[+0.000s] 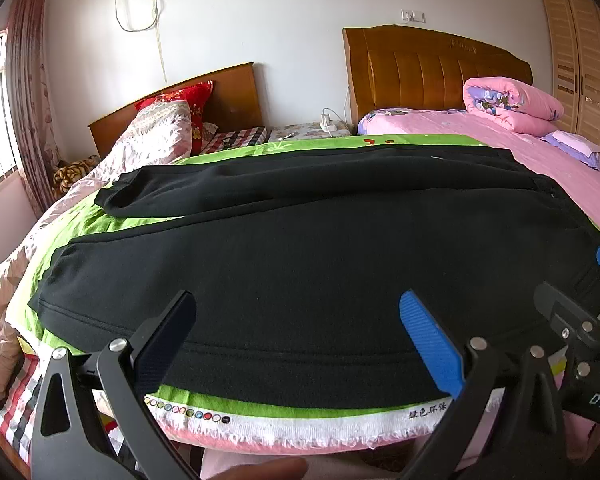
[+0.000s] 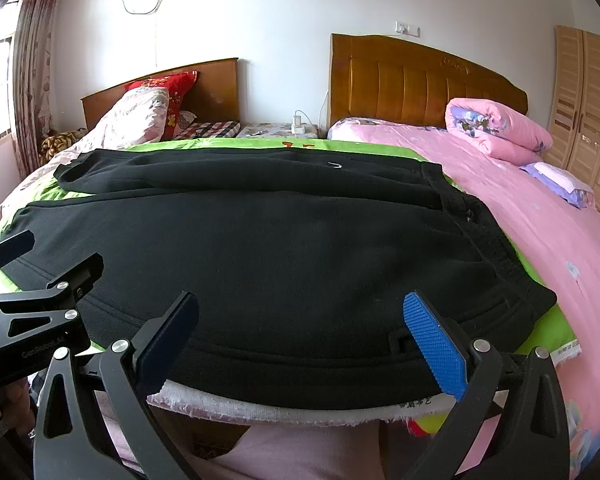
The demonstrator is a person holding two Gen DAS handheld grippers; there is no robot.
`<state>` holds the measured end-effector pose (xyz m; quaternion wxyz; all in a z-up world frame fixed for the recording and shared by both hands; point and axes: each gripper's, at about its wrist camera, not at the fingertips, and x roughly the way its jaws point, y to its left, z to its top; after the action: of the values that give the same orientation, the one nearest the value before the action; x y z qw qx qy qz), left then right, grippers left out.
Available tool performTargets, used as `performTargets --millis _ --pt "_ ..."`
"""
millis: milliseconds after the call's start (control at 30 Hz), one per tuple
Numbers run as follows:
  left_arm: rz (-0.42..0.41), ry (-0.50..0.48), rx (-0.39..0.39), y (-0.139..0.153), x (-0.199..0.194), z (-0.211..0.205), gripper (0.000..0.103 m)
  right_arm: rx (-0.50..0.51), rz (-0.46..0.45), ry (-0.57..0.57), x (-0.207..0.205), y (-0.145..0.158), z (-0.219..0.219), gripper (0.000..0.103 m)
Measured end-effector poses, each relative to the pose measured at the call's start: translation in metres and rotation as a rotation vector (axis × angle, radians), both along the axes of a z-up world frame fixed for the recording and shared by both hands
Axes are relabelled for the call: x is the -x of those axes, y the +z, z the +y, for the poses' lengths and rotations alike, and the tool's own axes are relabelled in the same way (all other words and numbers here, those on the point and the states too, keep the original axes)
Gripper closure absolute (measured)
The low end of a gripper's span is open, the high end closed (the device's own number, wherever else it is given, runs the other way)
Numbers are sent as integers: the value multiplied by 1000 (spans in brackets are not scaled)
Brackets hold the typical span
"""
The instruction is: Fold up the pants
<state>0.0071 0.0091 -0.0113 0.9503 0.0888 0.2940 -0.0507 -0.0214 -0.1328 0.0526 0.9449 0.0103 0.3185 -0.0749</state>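
Pants [image 1: 300, 248] flat btwn both open tools [image 1: 296, 340] [image 2: 300, 340]

Pink-sheeted bed [image 2: 540, 216], green cloth [image 1: 112, 220] spread on it, black pants [image 1: 300, 248] flat on the cloth

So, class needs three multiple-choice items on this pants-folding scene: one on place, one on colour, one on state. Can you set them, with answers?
1. Where do the black pants lie?
A. on the green cloth
B. on the floor
C. in the wardrobe

2. What colour is the rolled quilt on the far bed?
A. grey
B. pink
C. brown

3. How do the right tongs stand?
A. shut on the pants
B. open, holding nothing
C. shut on a pillow

Answers: A, green shows around the pants; B, quilt is plainly pink; B, fingers are spread wide over the near edge.
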Motion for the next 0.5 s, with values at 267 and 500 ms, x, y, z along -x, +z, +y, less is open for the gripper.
performTargets --millis 267,500 --pt "4 0 0 -1 -1 1 1 0 0 0 0 0 0 4" --pt "9 2 0 -2 -2 3 1 -2 0 0 0 0 -1 4"
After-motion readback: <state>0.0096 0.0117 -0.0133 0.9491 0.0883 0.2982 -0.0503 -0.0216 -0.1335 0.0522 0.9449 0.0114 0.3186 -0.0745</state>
